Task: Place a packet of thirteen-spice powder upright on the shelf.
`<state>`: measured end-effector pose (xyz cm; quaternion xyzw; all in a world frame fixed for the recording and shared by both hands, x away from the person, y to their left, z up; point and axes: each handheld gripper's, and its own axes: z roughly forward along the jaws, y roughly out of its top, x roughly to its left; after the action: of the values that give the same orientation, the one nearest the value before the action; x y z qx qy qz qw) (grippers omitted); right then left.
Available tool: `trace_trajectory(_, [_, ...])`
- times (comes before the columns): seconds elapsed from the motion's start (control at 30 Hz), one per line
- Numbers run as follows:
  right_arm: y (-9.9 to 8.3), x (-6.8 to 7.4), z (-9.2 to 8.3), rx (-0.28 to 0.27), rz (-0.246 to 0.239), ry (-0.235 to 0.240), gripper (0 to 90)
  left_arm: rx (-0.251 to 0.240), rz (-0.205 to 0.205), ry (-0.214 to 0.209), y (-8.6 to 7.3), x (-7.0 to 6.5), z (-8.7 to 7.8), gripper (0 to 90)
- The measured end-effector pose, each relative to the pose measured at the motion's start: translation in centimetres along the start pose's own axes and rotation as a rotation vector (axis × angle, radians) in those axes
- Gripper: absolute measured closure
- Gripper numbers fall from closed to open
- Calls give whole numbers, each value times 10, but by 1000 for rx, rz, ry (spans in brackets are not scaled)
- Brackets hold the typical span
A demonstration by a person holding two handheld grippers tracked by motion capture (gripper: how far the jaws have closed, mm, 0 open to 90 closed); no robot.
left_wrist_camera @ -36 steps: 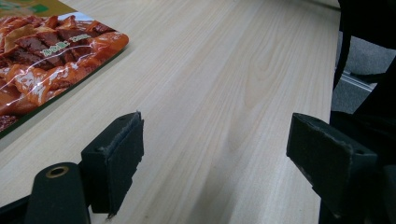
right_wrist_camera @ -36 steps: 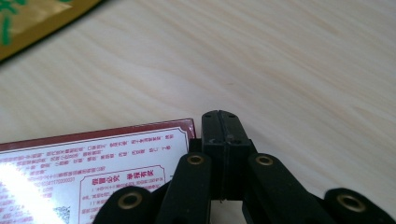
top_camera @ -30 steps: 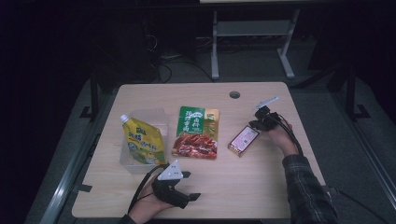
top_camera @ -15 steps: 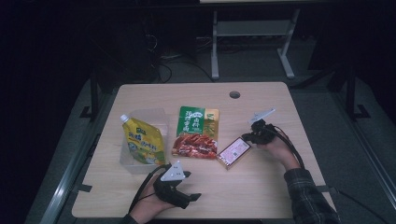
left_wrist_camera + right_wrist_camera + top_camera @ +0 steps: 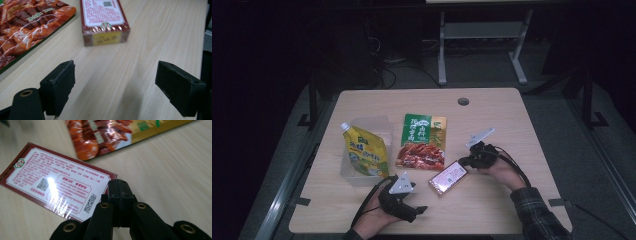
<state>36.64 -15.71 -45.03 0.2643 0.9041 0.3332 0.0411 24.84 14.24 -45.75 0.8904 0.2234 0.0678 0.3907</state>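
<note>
- Left gripper (image 5: pixel 419 210) at the near table (image 5: pixel 512 115) edge, fingers (image 5: pixel 60 86) spread, nothing between them.
- Box (image 5: pixel 448 177) lies flat just beyond it, beside the snack bag (image 5: pixel 422 141).
- Right gripper (image 5: pixel 466 161) has its fingers (image 5: pixel 120 195) pressed together, tips against the box's end; whether they pinch its edge, cannot tell.
- Judged: light, stiff, glossy wrap is slippery; grip across the long sides.
- Yellow pouch (image 5: pixel 364 152) in a clear tub (image 5: pixel 377 122), far left.

Just ahead of your right gripper (image 5: pixel 119 195), the red box (image 5: pixel 57 187) carries a QR code and a printed number, roughly 0824M25J over 20230810; its remaining small print is too fine to read.
</note>
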Motion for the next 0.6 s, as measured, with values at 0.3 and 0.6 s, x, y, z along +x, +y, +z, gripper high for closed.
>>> trace_trajectory(0.3, [-1,29,2,-1,-43,68,900,35,29,1,1,0,7,153])
trace_trajectory(0.6, [-1,43,2,-17,-76,89,900,61,52,-8,1,-5,12,187])
